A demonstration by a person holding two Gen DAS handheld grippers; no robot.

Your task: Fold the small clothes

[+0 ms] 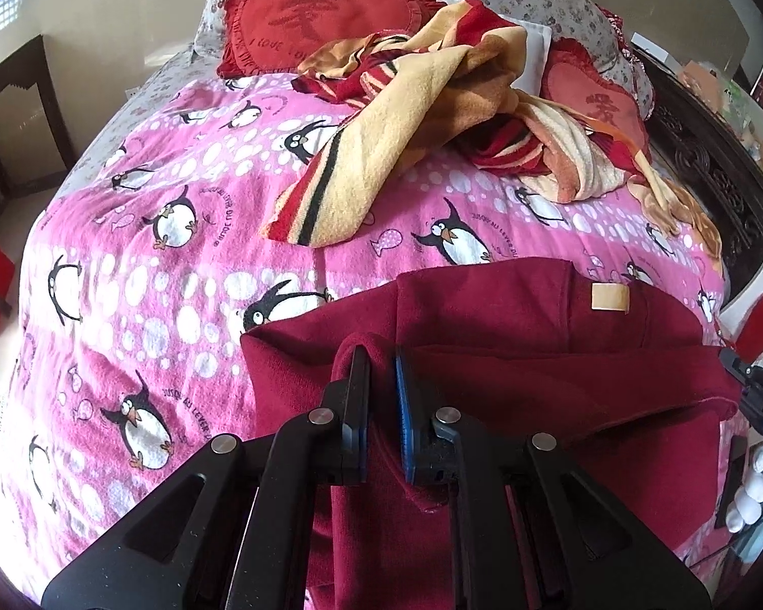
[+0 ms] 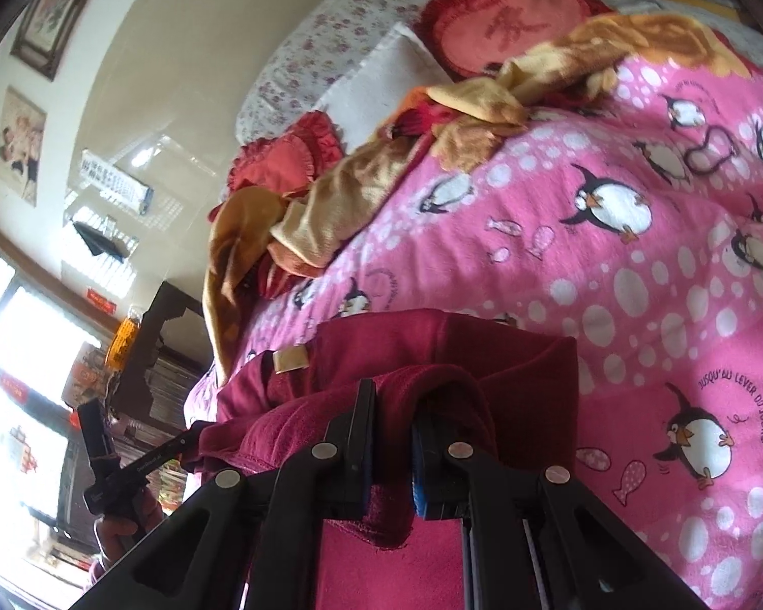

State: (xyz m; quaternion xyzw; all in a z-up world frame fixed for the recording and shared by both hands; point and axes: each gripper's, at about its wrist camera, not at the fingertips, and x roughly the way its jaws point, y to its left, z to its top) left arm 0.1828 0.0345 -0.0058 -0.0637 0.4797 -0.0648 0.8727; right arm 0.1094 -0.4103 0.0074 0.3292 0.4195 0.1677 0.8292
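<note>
The left tool (image 1: 381, 361) is clamped on a fold of the maroon garment (image 1: 508, 315), its jaws close together with cloth bunched between and over the left finger. Ahead of it the garment's far part lies on the pink penguin blanket (image 1: 142, 264), a tan label (image 1: 608, 297) showing; the near part drops out of view beneath the tool. Beyond lie a striped towel (image 1: 397, 152) and a red heart cushion (image 1: 320, 10). The right tool (image 2: 394, 401) likewise pinches a draped fold of the same garment, whose lower edge is cut off. At its left, the hand on the other tool is dim and hard to make out.
</note>
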